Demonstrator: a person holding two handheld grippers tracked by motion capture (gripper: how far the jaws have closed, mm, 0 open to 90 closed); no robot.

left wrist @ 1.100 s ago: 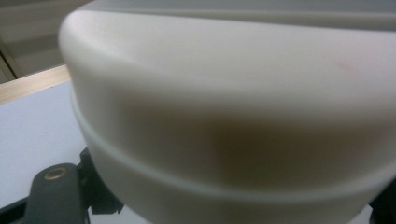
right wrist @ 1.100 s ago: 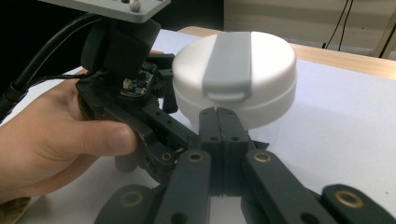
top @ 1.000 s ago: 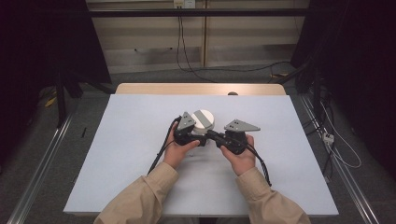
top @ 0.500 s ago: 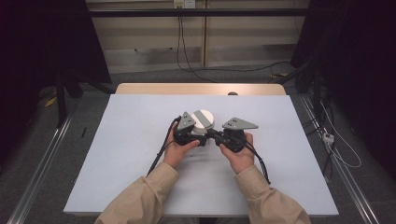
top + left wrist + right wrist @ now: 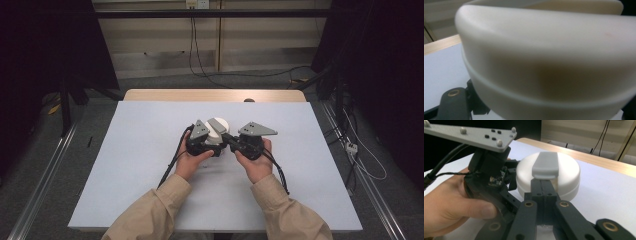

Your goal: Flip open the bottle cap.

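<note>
At mid-surface (image 5: 125,165) | left tongs (image 5: 206,142) gripped white round container (image 5: 218,131), held just above it, tilted | right tongs (image 5: 544,190), pressed together, met the grey lid tab (image 5: 545,165) | tab pointed toward right tongs, its long axis across lid | progress: container steadied, lid still on, opening left

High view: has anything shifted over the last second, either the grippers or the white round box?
Nothing has visibly changed. The left gripper and right gripper stay together at the white round box in the middle of the table, both hands in the same places. The right gripper's jaws remain shut at the box's grey tab.
</note>
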